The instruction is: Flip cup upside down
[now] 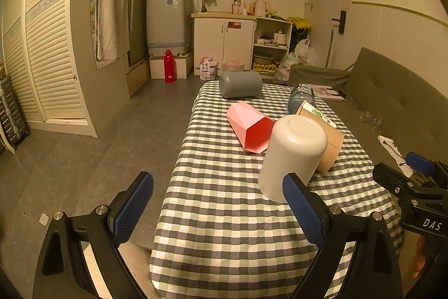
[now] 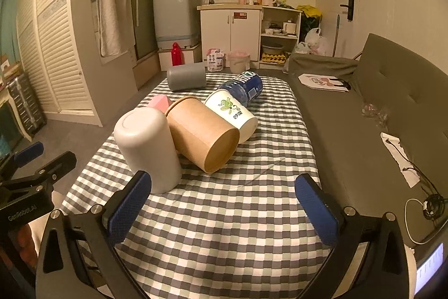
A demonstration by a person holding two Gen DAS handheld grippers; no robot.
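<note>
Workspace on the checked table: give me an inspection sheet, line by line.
Surface: checked tablecloth over the table, near part bare.
Job's things: white cup stands upside down, base up, touching the brown paper cup lying on its side beside it.
Clutter: printed paper cup, blue bottle, grey cup and pink cup, all lying on their sides.
Grippers: left tongs open, holding nothing; right tongs open, holding nothing.
Cables: white and black cable on the sofa.
Surroundings: washing machine, white cabinet, red bottle on the floor, door.
</note>
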